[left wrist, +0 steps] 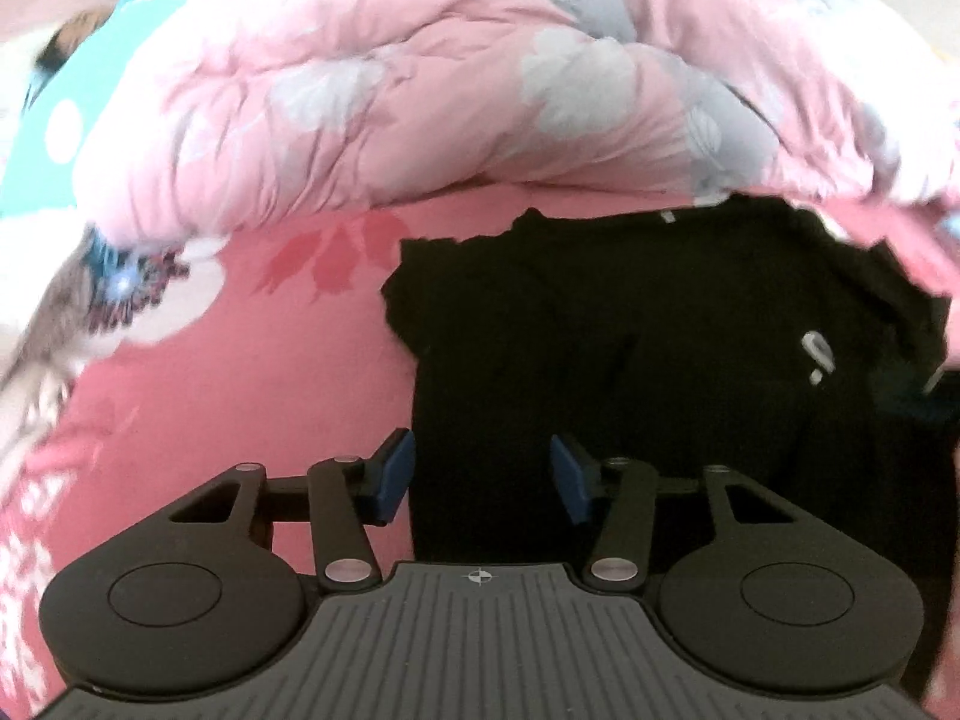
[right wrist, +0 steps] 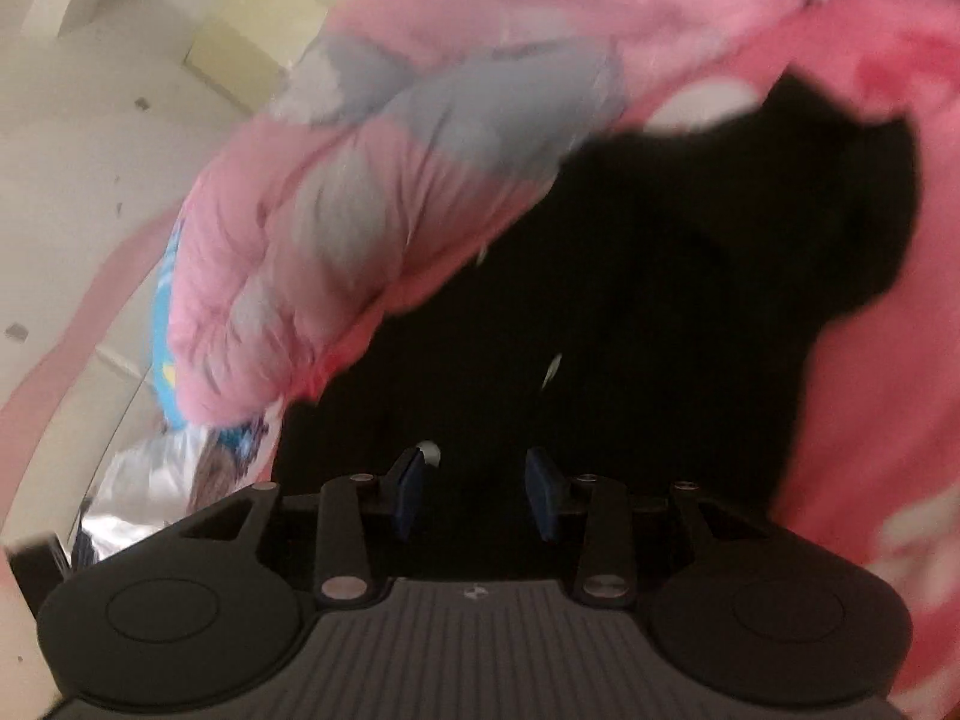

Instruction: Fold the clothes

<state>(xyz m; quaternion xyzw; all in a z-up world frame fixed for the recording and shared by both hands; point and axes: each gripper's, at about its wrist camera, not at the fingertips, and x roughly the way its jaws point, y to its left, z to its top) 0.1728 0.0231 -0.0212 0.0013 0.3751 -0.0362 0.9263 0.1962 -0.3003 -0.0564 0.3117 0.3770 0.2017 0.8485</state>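
Limp black garment (left wrist: 630, 360) on smooth pink sheet (left wrist: 240, 372), puffy floral quilt (left wrist: 420, 90) behind, both tools (left wrist: 483, 474) (right wrist: 474, 489) part-open, empty.

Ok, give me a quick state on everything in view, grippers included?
Black garment: spread on the pink bedsheet, not fully flat, top edge rumpled.
Pink floral quilt: bunched up behind the garment.
Left gripper: open, nothing gripped.
Right gripper: open, over the garment, nothing gripped.
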